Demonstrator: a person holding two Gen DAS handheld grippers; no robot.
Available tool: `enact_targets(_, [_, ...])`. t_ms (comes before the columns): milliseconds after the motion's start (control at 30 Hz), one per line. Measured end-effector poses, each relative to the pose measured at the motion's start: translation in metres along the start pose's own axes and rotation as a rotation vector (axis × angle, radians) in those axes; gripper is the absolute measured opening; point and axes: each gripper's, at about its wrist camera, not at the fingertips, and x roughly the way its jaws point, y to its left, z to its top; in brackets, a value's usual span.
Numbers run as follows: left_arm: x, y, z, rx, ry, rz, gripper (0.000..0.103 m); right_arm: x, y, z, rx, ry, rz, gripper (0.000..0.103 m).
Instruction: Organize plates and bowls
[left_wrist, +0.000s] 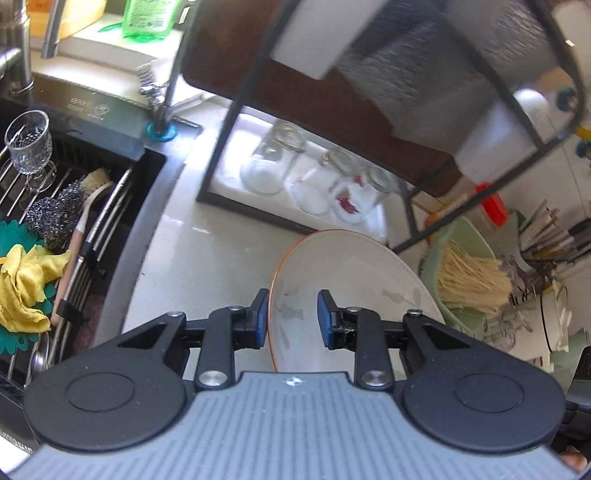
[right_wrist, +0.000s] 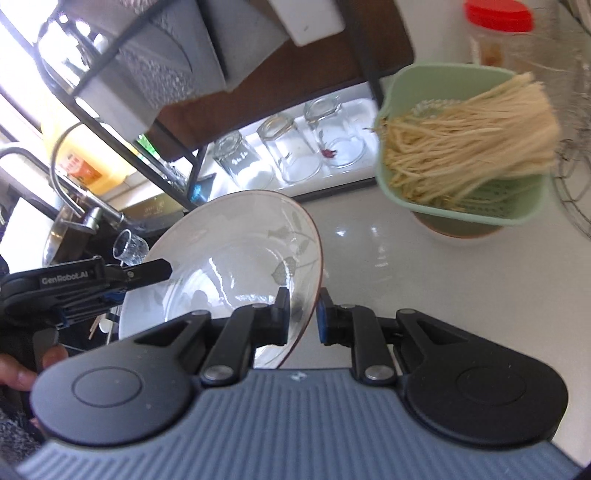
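Right fingers (right_wrist: 302, 314) clamp the bowl (right_wrist: 236, 258) rim; left fingers (left_wrist: 292, 319) gape around it. Bowl unracked; organizing barely begun.

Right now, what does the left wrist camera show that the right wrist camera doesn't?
Only the left wrist view shows the sink rack with a yellow cloth, steel scourers and a dish brush. Only the right wrist view shows the bowl's inside and the left gripper at its far rim. Both show the bowl, upturned glass jars and the green noodle basket.
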Motion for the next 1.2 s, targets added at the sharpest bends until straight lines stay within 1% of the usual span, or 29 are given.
enact_targets(100, [-0.005, -0.017, -0.011, 0.037, 0.006, -0.010, 0.031, -0.017, -0.009, -0.010, 0.018, -0.019, 0.003, 0.018])
enact_targets(300, [-0.013, -0.042, -0.037, 0.065, 0.016, -0.037, 0.031, -0.048, -0.027, -0.029, 0.035, -0.051, -0.003, 0.018])
enact_targets(400, [-0.020, -0.052, -0.053, 0.072, 0.016, -0.048, 0.031, -0.061, -0.034, -0.037, 0.042, -0.054, -0.002, 0.018])
enact_targets(533, [-0.025, -0.065, -0.071, 0.075, 0.017, -0.056, 0.031, -0.079, -0.041, -0.049, 0.020, -0.067, -0.005, 0.018])
enact_targets(700, [-0.026, -0.085, -0.089, 0.107, 0.025, -0.055, 0.031, -0.094, -0.057, -0.069, 0.026, -0.069, -0.022, 0.018])
enact_targets(833, [-0.021, -0.100, -0.103, 0.163, 0.044, -0.050, 0.031, -0.102, -0.070, -0.084, 0.016, -0.073, -0.041, 0.018])
enact_targets(933, [-0.010, -0.105, -0.114, 0.179, 0.071, -0.044, 0.031, -0.103, -0.081, -0.094, 0.025, -0.073, -0.053, 0.018])
enact_targets(1067, [0.008, -0.108, -0.128, 0.199, 0.117, -0.020, 0.031, -0.096, -0.096, -0.107, 0.044, -0.057, -0.075, 0.018])
enact_targets(1200, [0.025, -0.105, -0.139, 0.214, 0.174, 0.014, 0.031, -0.085, -0.109, -0.118, 0.070, -0.026, -0.078, 0.018])
